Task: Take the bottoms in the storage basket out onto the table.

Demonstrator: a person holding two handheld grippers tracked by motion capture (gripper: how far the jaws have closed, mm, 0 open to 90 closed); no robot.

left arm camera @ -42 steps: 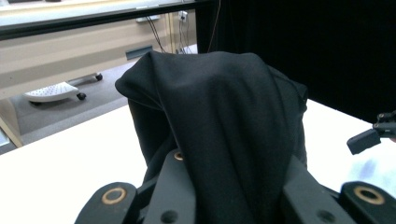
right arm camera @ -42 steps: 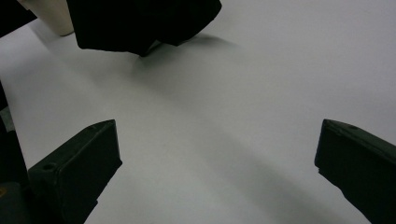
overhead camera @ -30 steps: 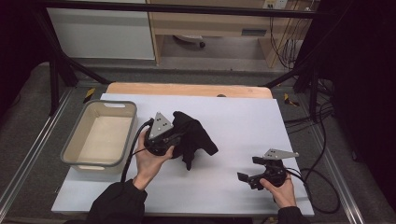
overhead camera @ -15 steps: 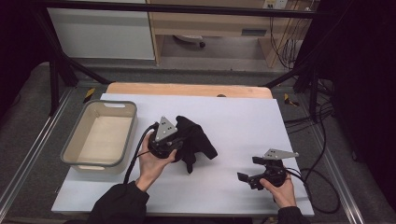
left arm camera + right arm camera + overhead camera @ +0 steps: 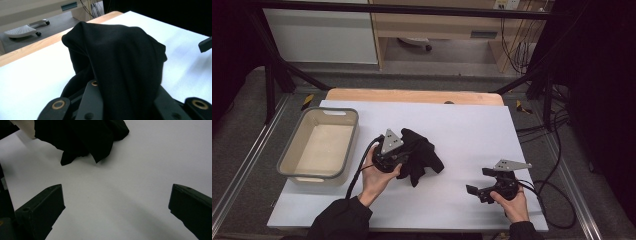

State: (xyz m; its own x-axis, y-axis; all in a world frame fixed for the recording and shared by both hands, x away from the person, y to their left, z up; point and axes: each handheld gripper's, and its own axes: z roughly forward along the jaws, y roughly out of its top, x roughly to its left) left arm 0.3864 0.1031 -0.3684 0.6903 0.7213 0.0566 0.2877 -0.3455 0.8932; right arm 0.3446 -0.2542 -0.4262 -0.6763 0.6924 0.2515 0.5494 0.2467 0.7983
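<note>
The cloth (image 5: 419, 156) lies mid-table (image 5: 472, 125), the tub (image 5: 319, 145) to its left at the table's edge.

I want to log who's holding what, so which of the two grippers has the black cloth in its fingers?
The left gripper, next to the beige bin: its fingers are shut on the black cloth. The right gripper has its fingers spread apart over bare white table.

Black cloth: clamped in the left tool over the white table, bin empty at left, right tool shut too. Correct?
Not quite. The right tool is open: the right gripper view shows its jaws standing wide apart over bare table. The rest holds: the left tool grips the black cloth, and the bin sits empty at left.
</note>
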